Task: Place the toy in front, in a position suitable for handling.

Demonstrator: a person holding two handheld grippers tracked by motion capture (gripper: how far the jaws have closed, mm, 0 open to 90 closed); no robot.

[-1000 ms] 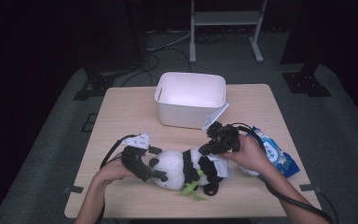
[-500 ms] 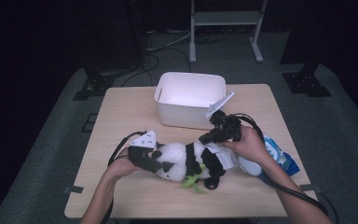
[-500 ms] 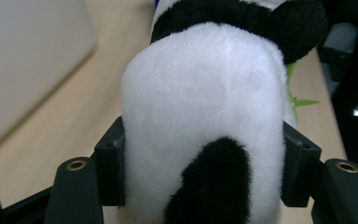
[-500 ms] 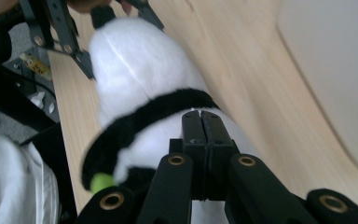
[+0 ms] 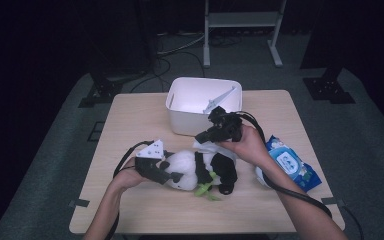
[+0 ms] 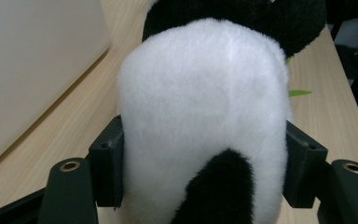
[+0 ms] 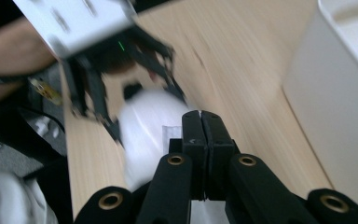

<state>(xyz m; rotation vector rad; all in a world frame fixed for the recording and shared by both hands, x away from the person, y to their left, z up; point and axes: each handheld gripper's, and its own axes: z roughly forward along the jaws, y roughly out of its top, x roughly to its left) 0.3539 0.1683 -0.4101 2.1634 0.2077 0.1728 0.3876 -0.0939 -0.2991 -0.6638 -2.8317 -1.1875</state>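
Observation:
A black-and-white panda plush [image 5: 200,170] lies on its side on the wooden table [image 5: 130,120], with a green leaf [image 5: 205,190] at its front. My left gripper [image 5: 167,175] is shut on the plush's white head [image 6: 200,107], one jaw on each side. My right gripper [image 5: 202,136] hovers just above the panda's body, in front of the bin, shut on a thin white wipe [image 5: 210,147]. In the right gripper view the jaws [image 7: 201,121] are pressed together and the wipe's edge [image 7: 170,133] shows beside them.
A white plastic bin [image 5: 180,117] stands at the back middle of the table, close behind the right gripper. A blue pack of wet wipes [image 5: 287,162] lies at the right, under the right forearm. Bare table lies to the left and along the front edge.
My right gripper has risen and moved back and left from the wipes pack toward the bin, carrying the white wipe. The left gripper and panda shifted slightly right.

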